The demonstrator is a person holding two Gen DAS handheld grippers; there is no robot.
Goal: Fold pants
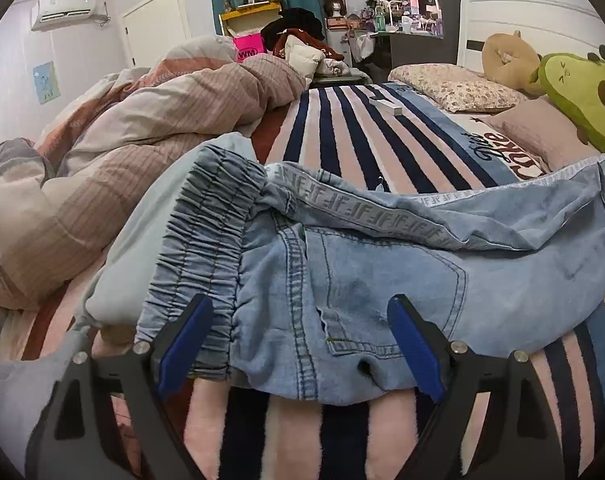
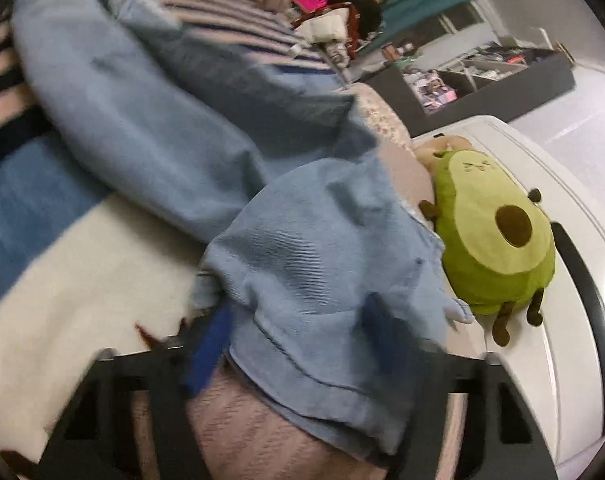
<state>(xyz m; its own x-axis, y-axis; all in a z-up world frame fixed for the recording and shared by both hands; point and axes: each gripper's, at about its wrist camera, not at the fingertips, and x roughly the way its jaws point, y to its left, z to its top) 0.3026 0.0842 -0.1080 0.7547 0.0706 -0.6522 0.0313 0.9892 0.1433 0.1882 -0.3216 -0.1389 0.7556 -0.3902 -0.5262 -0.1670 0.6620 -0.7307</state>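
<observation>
Light blue denim pants (image 1: 362, 264) lie across the striped bed, elastic waistband (image 1: 210, 240) at the left and back pocket facing up. My left gripper (image 1: 298, 340) is open, its blue pads either side of the waist end, just above the cloth. In the blurred right wrist view the pants' leg end (image 2: 322, 264) is draped over my right gripper (image 2: 298, 340). One blue pad (image 2: 210, 344) shows at the left; the other finger is under the cloth. The jaws stand wide apart with the denim between them.
A crumpled striped duvet (image 1: 122, 152) fills the bed's left side. A pale blue garment (image 1: 142, 248) lies beside the waistband. An avocado plush (image 2: 498, 236), also seen in the left wrist view (image 1: 582, 100), and pillows (image 1: 454, 84) sit by the white headboard (image 2: 542, 184).
</observation>
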